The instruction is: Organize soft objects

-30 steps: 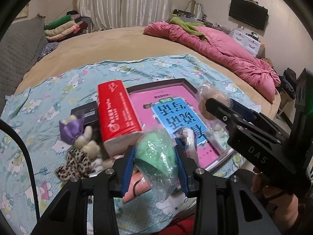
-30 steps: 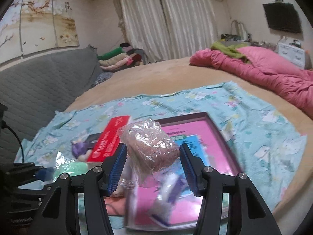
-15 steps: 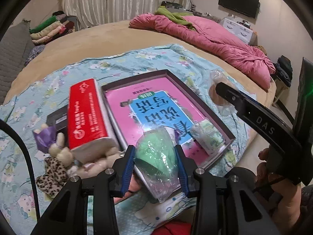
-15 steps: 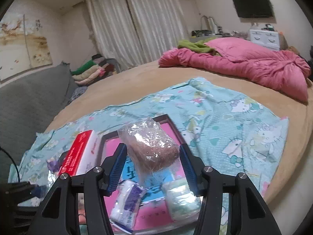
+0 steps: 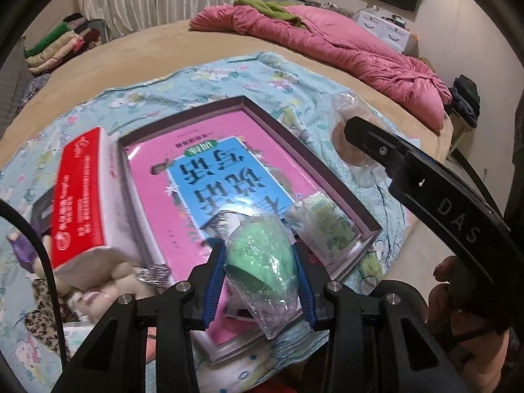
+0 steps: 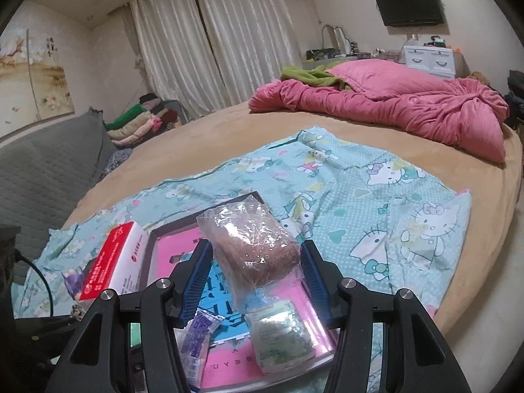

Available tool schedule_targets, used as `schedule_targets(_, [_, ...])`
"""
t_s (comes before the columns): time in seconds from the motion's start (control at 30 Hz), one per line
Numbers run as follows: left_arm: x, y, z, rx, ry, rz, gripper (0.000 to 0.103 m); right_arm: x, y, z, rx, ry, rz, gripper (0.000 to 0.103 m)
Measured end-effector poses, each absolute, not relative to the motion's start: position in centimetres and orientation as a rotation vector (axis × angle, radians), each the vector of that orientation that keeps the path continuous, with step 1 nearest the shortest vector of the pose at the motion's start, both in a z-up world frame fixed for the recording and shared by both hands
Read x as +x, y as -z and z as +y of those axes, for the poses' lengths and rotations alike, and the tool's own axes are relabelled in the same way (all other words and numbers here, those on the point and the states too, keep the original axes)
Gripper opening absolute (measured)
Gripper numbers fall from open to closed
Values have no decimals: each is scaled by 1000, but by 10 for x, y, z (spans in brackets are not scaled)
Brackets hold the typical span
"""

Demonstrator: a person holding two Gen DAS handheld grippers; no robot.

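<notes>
Two bagged soft items are in your grip, one per gripper, both held above the shallow box [image 5: 344, 193] that serves as the reference landmark here. Your left gripper [image 5: 258, 281] pinches the green soft item [image 5: 262, 255] in its clear bag between the blue pads, over the near corner of the box. Your right gripper [image 6: 255, 268] pinches the brown soft item [image 6: 252, 245], also in a clear bag, above the box interior; in the left wrist view that same item [image 5: 347, 140] appears just past the right wall of the box.

Inside the box lies a pink and blue book [image 5: 213, 170]. On the book, at the near right corner of the box, rests a pale green wrapped pack [image 6: 281, 337]; beside it, nearer the left, lies a purple-printed packet [image 6: 196, 334].

Against the left wall of the box stands a red tissue pack [image 5: 78, 190]. Near the box's front left corner lie plush toys [image 5: 108, 281]. Under the box spreads a cartoon-print sheet [image 6: 376, 196] on the bed.
</notes>
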State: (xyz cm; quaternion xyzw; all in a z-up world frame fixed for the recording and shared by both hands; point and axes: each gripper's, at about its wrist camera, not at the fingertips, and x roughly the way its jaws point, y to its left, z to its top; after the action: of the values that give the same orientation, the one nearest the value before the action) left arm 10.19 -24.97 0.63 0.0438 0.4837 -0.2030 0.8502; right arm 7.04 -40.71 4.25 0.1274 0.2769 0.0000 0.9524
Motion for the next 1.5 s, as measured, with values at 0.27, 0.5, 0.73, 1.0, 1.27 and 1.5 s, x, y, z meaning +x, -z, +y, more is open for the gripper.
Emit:
schedule_targets(0.27, [108, 12, -269, 110, 469, 1053, 40, 77, -26, -421, 275, 61, 638, 57])
schedule_targets(0.5, [115, 29, -273, 100, 470, 1088, 40, 81, -15, -423, 267, 81, 686, 57])
schedule_targets(0.73, [117, 39, -269, 107, 448, 1102, 41, 87, -6, -422, 252, 78, 738, 57])
schedule_targets(1.0, [119, 43, -264, 117, 432, 1099, 41, 91, 2, -415, 233, 58, 784, 57])
schedule_targets(1.27, [120, 44, -261, 126, 406, 1094, 41, 94, 8, -407, 196, 46, 821, 57])
schedule_targets(1.5, [123, 44, -258, 120, 399, 1097, 41, 95, 10, -403, 179, 30, 830, 57])
